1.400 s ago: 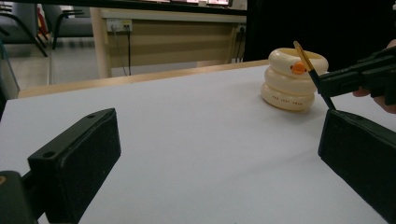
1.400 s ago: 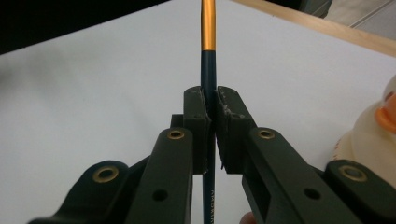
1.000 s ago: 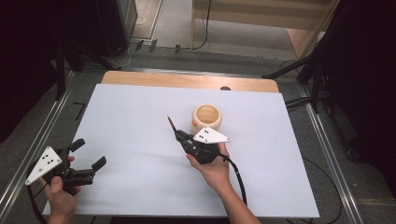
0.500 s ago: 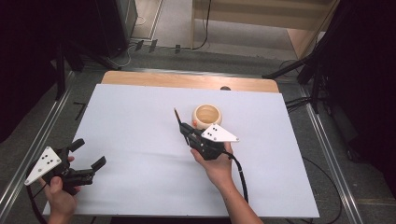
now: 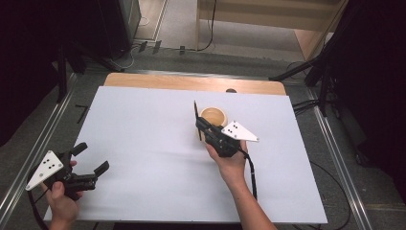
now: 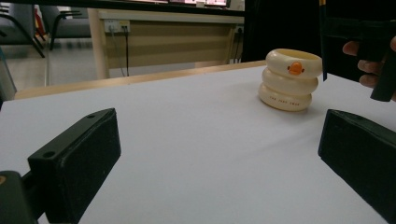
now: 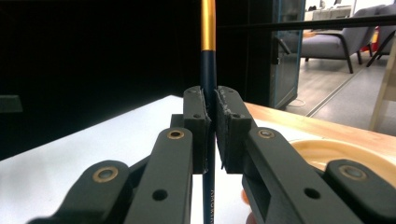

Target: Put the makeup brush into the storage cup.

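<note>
Careful: your right gripper [image 5: 199, 123] clamps the pencil [image 7: 208, 56] upright beside the duck-faced holder [image 6: 289, 79]; misalignment topples it. Left gripper [image 5: 93, 158] open, idle.

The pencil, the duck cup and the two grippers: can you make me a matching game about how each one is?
Things:
1. pencil
2. duck cup
3. left gripper
4. right gripper

States:
A. jaws wide apart, nothing between them
B. stands on the white table, cream with an orange spot
C. clamped shut on a thin stick
D. dark blue with a gold band, held upright

Pairs: 1-D, 2-B, 3-A, 4-C
</note>
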{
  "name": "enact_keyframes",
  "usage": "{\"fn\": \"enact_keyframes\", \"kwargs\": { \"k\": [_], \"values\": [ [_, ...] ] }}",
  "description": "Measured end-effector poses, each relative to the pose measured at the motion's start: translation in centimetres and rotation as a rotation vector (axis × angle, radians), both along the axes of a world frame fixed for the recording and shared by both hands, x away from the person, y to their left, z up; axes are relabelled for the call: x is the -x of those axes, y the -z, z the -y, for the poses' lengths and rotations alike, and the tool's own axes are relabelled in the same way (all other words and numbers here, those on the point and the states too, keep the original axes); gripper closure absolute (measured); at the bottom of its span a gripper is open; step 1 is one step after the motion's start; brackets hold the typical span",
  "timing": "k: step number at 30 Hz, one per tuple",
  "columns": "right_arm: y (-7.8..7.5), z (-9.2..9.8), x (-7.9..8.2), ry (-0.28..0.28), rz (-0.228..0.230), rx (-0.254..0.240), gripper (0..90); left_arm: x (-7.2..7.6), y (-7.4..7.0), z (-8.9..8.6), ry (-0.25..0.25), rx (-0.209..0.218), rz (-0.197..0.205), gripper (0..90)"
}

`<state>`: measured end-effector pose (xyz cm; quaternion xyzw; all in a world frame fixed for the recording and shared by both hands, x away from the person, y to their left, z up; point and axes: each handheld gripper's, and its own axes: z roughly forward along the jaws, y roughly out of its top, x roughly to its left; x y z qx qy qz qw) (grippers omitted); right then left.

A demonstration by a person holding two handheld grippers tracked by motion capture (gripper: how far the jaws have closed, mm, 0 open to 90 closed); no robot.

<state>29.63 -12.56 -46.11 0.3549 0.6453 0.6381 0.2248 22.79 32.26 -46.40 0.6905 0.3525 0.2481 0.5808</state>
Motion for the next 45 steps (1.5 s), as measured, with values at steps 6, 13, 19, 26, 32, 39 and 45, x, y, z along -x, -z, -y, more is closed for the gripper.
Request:
{"fn": "enact_keyframes", "kwargs": {
  "k": [6, 13, 19, 26, 32, 39, 45],
  "values": [
    [-0.1, 1.0, -0.5, 0.026, 0.005, -0.018, 84.4, 0.0, 0.0, 0.0, 0.000, 0.000, -0.002, 0.0],
    [-0.5, 1.8, -0.9, 0.041, 0.008, -0.031, 84.4, 0.0, 0.0, 0.1, 0.002, -0.002, -0.004, 0.0],
    [-1.1, 2.7, -1.4, 0.056, 0.005, -0.054, 84.3, 0.0, 0.0, 0.0, 0.001, 0.000, -0.004, 0.0],
    [-1.0, 3.4, -2.0, 0.075, -0.001, -0.050, 84.3, 0.0, 0.0, 0.0, 0.003, -0.005, -0.005, 0.0],
    [-1.1, 3.9, -2.3, 0.088, -0.001, -0.060, 84.3, 0.0, 0.0, 0.0, 0.001, -0.001, -0.005, 0.0],
    [-1.3, 4.3, -2.8, 0.111, 0.011, -0.060, 84.4, 0.0, 0.0, 0.1, 0.000, 0.001, -0.004, 0.0],
    [-1.1, 4.6, -3.1, 0.122, -0.001, -0.070, 84.4, 0.1, 0.0, 0.1, 0.000, -0.001, -0.004, 0.0]
  ]
}}
